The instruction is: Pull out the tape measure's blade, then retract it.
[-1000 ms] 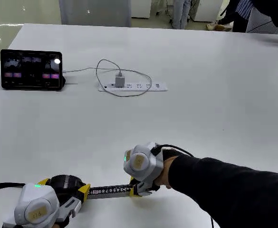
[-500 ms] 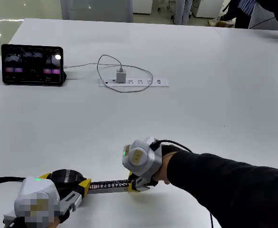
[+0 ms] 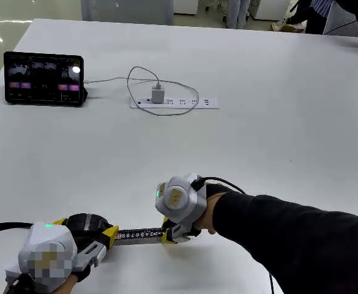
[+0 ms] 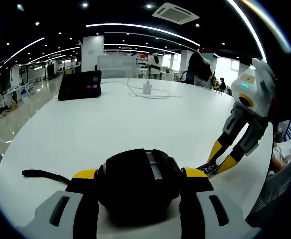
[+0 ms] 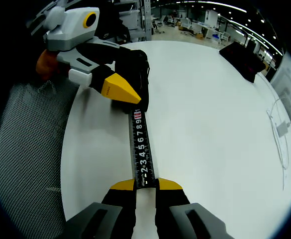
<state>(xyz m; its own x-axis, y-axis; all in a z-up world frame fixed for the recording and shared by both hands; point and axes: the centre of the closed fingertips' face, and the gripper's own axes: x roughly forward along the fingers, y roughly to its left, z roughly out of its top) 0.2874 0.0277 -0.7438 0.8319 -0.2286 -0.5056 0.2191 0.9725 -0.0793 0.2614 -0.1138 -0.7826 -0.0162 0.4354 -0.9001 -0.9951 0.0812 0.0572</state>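
The black tape measure case [image 3: 85, 225] lies on the white table [image 3: 227, 141] at the near left, gripped between the yellow-tipped jaws of my left gripper [image 3: 84, 239]. In the left gripper view the case [image 4: 138, 179] sits squeezed between both fingers. A short length of numbered blade [image 3: 139, 234] runs right from the case to my right gripper [image 3: 171, 236], which is shut on the blade's tip. In the right gripper view the blade [image 5: 139, 149] leads from my jaws up to the case [image 5: 133, 74], reading about 10 cm.
A black tablet [image 3: 44, 78] with a lit screen stands at the far left. A white power strip [image 3: 174, 103] with a charger and looped cable lies beyond the middle. A black strap [image 4: 41, 174] trails left of the case. People stand past the far edge.
The blade between the case and my right gripper has grown shorter, with the right gripper a little nearer the case. The head camera has tilted slightly.
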